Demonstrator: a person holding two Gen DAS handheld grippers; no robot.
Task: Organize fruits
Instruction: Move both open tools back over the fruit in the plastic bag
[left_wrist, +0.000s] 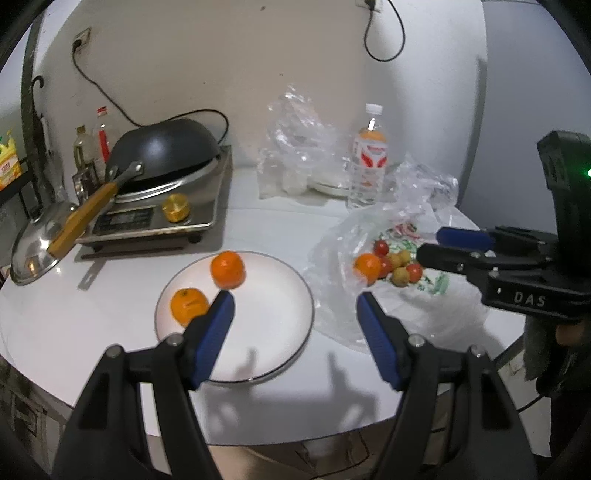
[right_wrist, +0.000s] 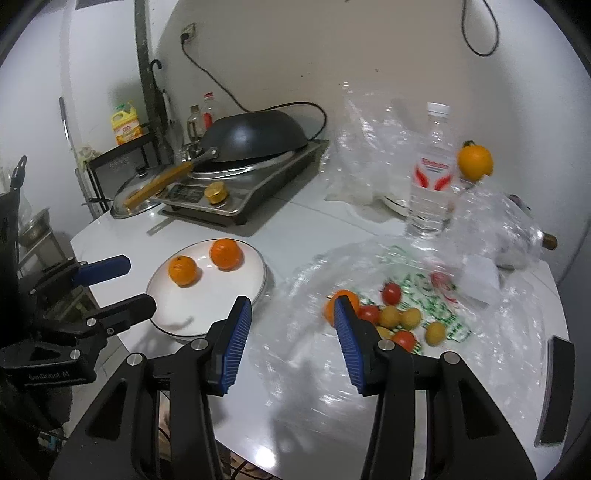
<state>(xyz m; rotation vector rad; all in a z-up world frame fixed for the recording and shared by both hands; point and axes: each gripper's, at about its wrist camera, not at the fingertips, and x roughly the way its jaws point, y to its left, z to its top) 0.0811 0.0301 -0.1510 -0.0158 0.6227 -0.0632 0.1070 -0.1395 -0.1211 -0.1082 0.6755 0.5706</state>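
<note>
Blue-padded fingers (left_wrist: 218, 325) of the left gripper (left_wrist: 295, 314) are standing spread apart with nothing between them, hovering over the near edge of a white plate (left_wrist: 273, 325). Two oranges (left_wrist: 228, 269) are sitting on the far left part of that plate, close together. Right gripper (right_wrist: 291, 325) is likewise holding nothing, its fingers parted above a sheet of clear plastic (right_wrist: 295, 354) lying just right of the plate. On the plastic, a third orange (right_wrist: 345, 301) is lying touching a loose cluster of small red and yellow fruits (right_wrist: 402, 321). Behind them a water bottle (right_wrist: 432, 173) is standing upright. At the back left, a dark wok (left_wrist: 166, 147) is resting upside down on a cooktop (left_wrist: 162, 218). Everything is sitting on a white table (left_wrist: 74, 325).
</note>
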